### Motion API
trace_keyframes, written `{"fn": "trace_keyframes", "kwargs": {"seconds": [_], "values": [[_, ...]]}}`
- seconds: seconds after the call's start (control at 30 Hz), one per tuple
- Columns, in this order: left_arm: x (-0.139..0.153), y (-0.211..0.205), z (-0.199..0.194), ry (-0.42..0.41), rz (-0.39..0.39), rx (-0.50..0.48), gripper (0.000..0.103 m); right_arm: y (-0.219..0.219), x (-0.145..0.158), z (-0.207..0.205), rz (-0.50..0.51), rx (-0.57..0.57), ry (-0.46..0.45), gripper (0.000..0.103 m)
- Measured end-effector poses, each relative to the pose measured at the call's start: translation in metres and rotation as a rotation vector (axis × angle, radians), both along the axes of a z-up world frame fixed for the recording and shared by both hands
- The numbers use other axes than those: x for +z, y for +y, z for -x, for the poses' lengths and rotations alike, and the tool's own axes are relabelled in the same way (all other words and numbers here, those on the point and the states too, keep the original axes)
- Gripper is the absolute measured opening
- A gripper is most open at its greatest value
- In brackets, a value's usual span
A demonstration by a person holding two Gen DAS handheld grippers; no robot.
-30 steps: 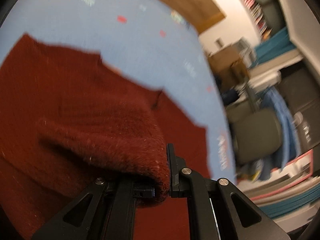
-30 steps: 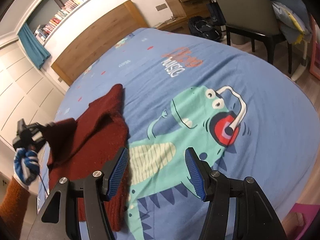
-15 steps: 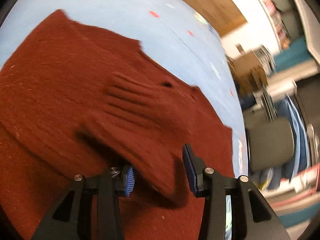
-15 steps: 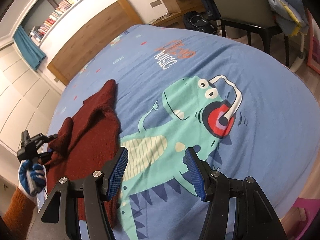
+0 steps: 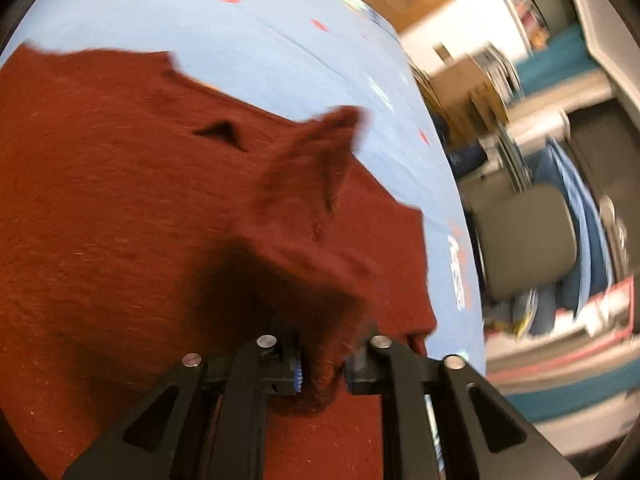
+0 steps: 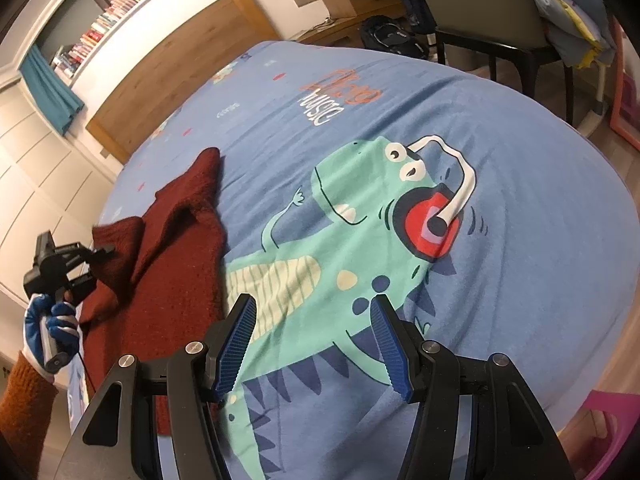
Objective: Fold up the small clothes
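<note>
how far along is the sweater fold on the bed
Early. Nothing looks finished: the red sweater lies rumpled on the blue bedspread. In hand: the left gripper pinches a raised flap of it. Left: laying folds flat; the right gripper hangs open, empty.

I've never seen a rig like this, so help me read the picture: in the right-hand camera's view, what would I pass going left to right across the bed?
Gloved left hand with the left gripper → dark red sweater → green dinosaur print on the blue bedspread → dark chair beyond the bed.
</note>
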State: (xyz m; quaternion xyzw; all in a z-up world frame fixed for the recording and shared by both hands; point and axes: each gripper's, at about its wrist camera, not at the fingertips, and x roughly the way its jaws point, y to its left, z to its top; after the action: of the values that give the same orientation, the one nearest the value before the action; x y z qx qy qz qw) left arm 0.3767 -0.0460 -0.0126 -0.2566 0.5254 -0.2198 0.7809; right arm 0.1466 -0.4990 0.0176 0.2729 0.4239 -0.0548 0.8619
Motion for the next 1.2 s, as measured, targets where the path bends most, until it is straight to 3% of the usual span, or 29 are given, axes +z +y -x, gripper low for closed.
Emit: {"fn": "trace_keyframes", "kwargs": {"seconds": [0.1, 0.2, 0.4, 0.5, 0.7, 1.2], "values": [[0.009, -0.017, 0.008, -0.068, -0.004, -0.045, 0.034, 0.001, -0.001, 0.000, 0.003, 0.002, 0.005, 0.061], [0.008, -0.015, 0.009, -0.090, 0.018, -0.019, 0.036, 0.001, 0.001, 0.000, 0.014, 0.005, 0.005, 0.061], [-0.024, -0.019, 0.009, -0.013, -0.088, 0.022, 0.037, 0.001, 0.002, 0.001, 0.023, 0.001, 0.011, 0.061], [-0.036, -0.037, 0.018, 0.020, -0.092, -0.038, 0.037, 0.003, 0.003, 0.002, 0.032, 0.007, 0.012, 0.061], [-0.019, -0.042, 0.027, -0.011, -0.114, -0.112, 0.037, 0.004, 0.010, 0.006, 0.038, 0.000, 0.007, 0.061], [0.037, 0.028, 0.090, -0.171, -0.245, 0.012, 0.037, 0.029, 0.062, 0.031, 0.074, 0.034, -0.075, 0.061]]}}
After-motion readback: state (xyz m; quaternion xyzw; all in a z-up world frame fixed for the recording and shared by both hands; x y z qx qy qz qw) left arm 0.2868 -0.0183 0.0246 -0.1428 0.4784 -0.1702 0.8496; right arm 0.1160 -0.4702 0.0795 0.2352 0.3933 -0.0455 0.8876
